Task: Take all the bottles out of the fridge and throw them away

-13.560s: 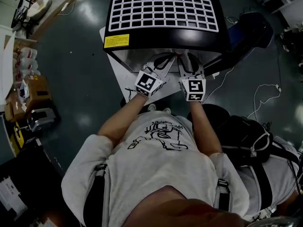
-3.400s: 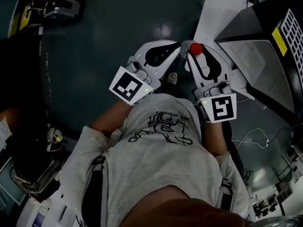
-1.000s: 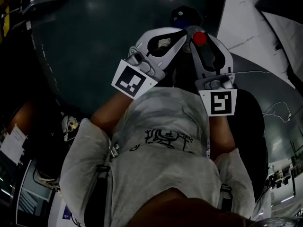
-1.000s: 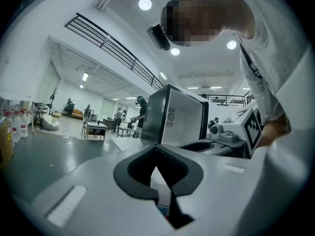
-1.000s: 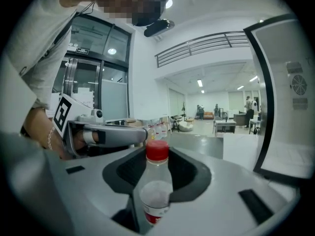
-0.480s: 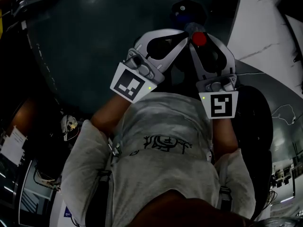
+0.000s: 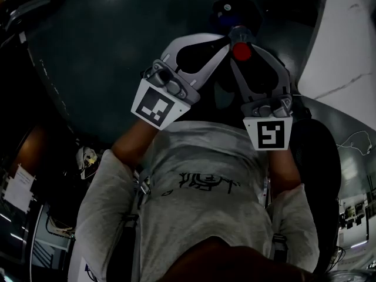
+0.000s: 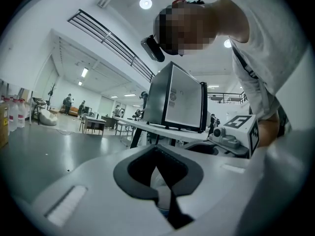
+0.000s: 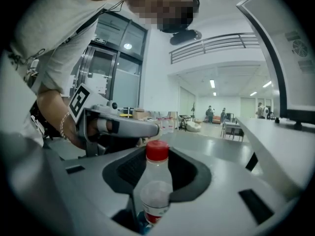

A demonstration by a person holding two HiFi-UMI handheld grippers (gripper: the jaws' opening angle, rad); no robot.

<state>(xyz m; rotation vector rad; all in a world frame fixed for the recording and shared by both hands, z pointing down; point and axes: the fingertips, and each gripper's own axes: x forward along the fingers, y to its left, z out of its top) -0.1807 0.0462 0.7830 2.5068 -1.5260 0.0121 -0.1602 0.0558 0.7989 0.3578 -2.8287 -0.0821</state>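
Above the dark floor, the right gripper clamps the red-capped bottle upright by its body, presumably for dropping into what may be a bin just ahead, while the left gripper, jaws drawn together, seems empty.

bottle: upright between the right gripper's jaws.
left gripper: just left of the right gripper, its tip beside the bottle's cap.
bin: on the floor, beyond both tips.
fridge: on a table, right of both grippers.
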